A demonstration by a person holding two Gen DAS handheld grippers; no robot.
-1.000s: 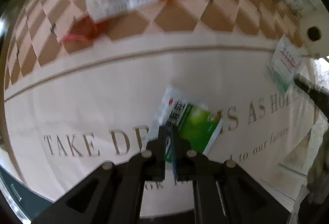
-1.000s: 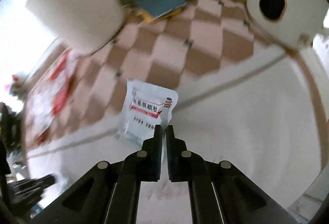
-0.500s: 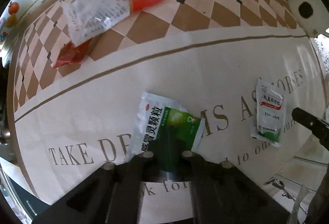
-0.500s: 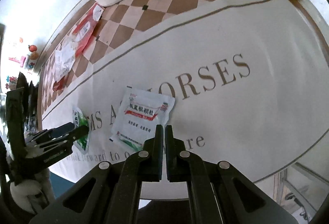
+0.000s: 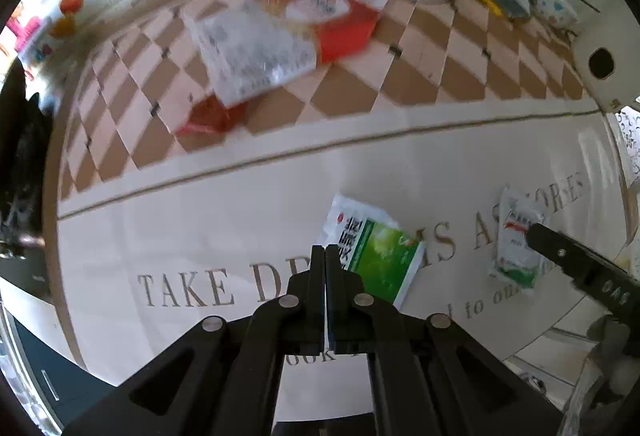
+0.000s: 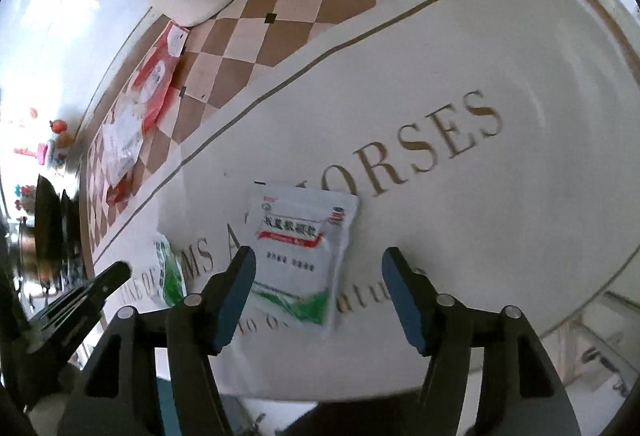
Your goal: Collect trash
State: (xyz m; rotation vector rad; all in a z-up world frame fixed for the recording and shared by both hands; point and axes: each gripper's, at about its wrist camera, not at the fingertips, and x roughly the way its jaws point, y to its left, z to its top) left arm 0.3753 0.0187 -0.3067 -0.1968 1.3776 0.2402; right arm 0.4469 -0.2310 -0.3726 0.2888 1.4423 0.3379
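Sachets: left gripper (image 5: 325, 250) fingers clamp the green sachet (image 5: 372, 256); right gripper (image 6: 318, 260), opening at twelve o'clock over white sachet (image 6: 300, 248), should straddle its edge.

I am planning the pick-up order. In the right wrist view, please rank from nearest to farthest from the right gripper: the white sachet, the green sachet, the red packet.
1. white sachet: lies between the opening fingers of the right gripper.
2. green sachet: lower left.
3. red packet: far upper left, on the checkered part.

Lettered tablecloth (image 6: 500, 47) bears white sachet (image 6: 300, 256), red packets (image 5: 320, 15).
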